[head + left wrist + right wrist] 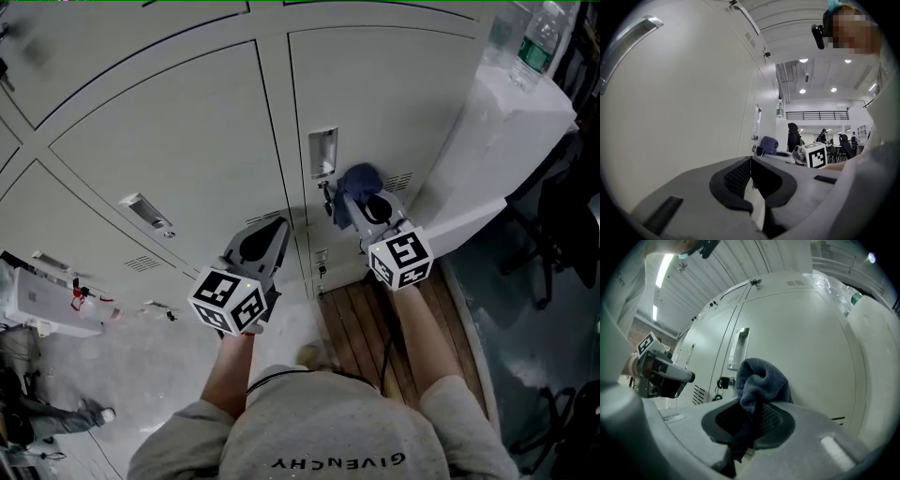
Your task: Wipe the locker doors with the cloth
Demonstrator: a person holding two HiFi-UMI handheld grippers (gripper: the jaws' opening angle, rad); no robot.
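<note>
Obs., standing behind the person.

- Right gripper (359, 204): jaws pinched on the cloth (357, 181). In its own view (754, 405) the cloth (761, 377) is held by a dark tail running down between the pads, with a fat bunch spilling over the tips.
- Cloth position: up at the right-hand door (398, 89), at 5 o'clock of the recessed handle (322, 152) and just beside the key (723, 382), which sits at 9 o'clock of the bunch. I cannot tell whether the cloth actually touches the door.
- Left gripper (278, 225): at 8 o'clock of the right one, jaws pressed together with nothing between them (750, 161), aimed along the neighbouring door (187, 141).

Handling, my judgement:
- The cloth looks like terry or microfibre: light, soft and limp. It won't slip on the ribbed pads, but it folds on itself.
- The grip is on the tail, which looks sound and leaves the bunch free as the wiping face.
- The pad is small, so each pass covers little. Pressing hard could bring the jaw tips onto the paint.
- The key and handle are snag points for loose folds.
</note>
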